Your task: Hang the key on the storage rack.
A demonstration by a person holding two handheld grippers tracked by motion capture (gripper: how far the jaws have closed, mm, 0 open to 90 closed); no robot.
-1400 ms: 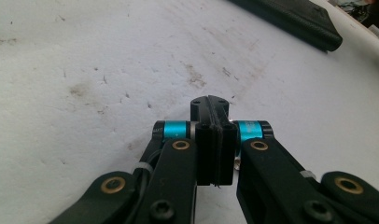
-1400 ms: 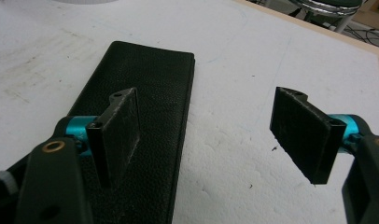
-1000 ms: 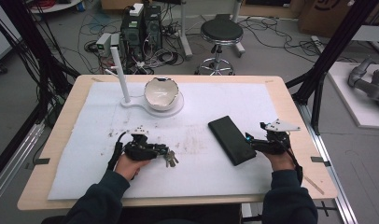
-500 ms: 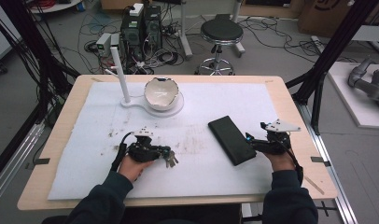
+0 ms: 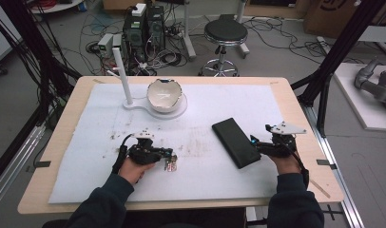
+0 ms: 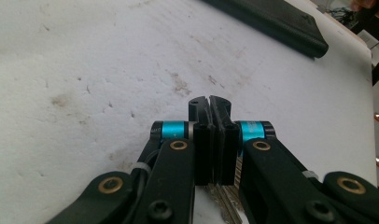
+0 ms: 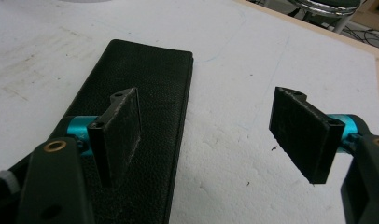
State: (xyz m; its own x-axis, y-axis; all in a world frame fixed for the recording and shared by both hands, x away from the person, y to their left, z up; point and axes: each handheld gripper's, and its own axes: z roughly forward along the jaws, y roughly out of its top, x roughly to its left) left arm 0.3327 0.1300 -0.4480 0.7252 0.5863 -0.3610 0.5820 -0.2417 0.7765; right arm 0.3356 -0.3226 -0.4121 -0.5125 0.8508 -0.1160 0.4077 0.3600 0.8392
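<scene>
Left gripper (image 5: 168,156) low on the white foam mat (image 5: 86,142), jaws just drawn together and clamped on a small bunch of silvery metal keys (image 5: 170,165); in the left gripper view, pads pressed flat against each other with key blades (image 6: 229,205) poking out beneath them. Keys on the mat, well to the left of the flat black leather wallet (image 5: 236,142), nearer the person's edge of the table. Right gripper (image 5: 254,144) at the wallet's right near corner, jaws spread wide, nothing between the pads; in the right gripper view, one jaw over the wallet's (image 7: 145,116) grained surface, the other over bare mat beside it. White round bowl (image 5: 165,96) on a white base with an upright post (image 5: 122,73), well beyond the wallet and to its left. Both forearms in dark sleeves.
</scene>
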